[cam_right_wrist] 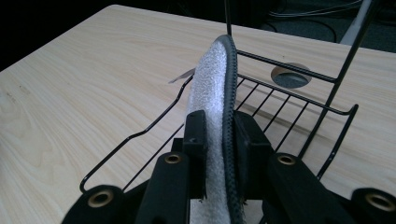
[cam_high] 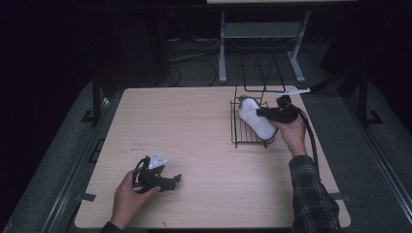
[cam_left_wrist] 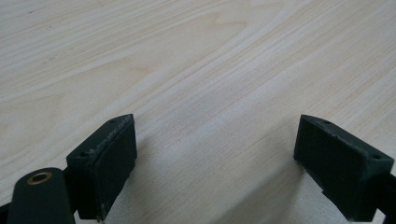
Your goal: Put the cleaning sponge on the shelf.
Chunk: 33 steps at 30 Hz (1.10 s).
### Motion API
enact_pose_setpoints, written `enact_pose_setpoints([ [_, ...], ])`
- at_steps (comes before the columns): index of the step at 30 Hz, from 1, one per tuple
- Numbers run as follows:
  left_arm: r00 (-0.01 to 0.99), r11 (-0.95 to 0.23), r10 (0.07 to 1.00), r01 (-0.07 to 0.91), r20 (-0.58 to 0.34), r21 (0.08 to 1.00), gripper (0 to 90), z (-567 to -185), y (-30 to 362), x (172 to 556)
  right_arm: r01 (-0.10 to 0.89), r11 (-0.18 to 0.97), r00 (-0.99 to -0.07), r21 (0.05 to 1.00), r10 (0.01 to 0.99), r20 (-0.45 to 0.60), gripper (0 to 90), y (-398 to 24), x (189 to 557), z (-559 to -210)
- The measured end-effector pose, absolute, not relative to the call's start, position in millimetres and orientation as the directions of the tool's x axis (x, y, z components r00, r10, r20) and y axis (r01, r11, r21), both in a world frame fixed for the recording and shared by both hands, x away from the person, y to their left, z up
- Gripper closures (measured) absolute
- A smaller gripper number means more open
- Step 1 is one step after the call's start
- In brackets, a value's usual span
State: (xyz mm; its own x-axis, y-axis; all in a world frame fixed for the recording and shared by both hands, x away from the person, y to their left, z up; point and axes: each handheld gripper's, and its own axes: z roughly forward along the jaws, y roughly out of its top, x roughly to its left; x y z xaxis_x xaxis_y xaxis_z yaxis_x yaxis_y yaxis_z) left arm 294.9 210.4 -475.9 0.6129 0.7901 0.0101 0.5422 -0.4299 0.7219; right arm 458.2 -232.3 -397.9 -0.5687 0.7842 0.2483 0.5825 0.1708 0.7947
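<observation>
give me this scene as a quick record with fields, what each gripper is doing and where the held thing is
held item: white fuzzy insole with dark edging
right gripper: shut on the insole, held on edge over the wire rack
left gripper: open, nothing between its jaws, low over the table
rack place: right far part of the table

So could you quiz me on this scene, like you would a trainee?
1. True or false: the right gripper is shut on the slipper.
2. Where does the slipper sit? A) flat on the bare table B) over the wire rack C) on the floor
3. What lies between the jaws of the left gripper?

Key
1. True; the jaws clamp its edge.
2. B.
3. Nothing; the jaws stand open over the bare table.
</observation>
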Motion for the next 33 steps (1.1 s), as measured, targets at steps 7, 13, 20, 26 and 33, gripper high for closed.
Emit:
enact_pose_setpoints([
  [7, 0.613, -0.43, 0.79, 0.542, 0.01, 0.722, 12.3, -475.9, 210.4, 294.9, 0.589, 0.206, -0.578, 0.781, 0.783, 0.229, 73.0, -224.7, 463.0, -398.7],
  [13, 0.613, -0.43, 0.79, 0.542, 0.01, 0.722, 12.3, -475.9, 210.4, 294.9, 0.578, 0.216, -0.578, 0.787, 0.79, 0.207, 71.3, -221.6, 467.0, -402.4],
  [20, 0.612, -0.429, 0.791, 0.543, 0.009, 0.722, 12.3, -476.0, 210.3, 294.8, 0.584, 0.209, -0.549, 0.784, 0.813, 0.192, 58.3, -224.1, 468.2, -404.5],
  [26, 0.613, -0.43, 0.79, 0.542, 0.01, 0.722, 12.3, -476.0, 210.3, 294.9, 0.577, 0.192, -0.526, 0.794, 0.831, 0.181, 53.0, -233.0, 464.8, -400.2],
  [33, 0.613, -0.429, 0.79, 0.542, 0.01, 0.722, 12.3, -476.0, 210.3, 294.9, 0.572, 0.183, -0.51, 0.8, 0.843, 0.172, 69.1, -250.8, 453.4, -399.0],
])
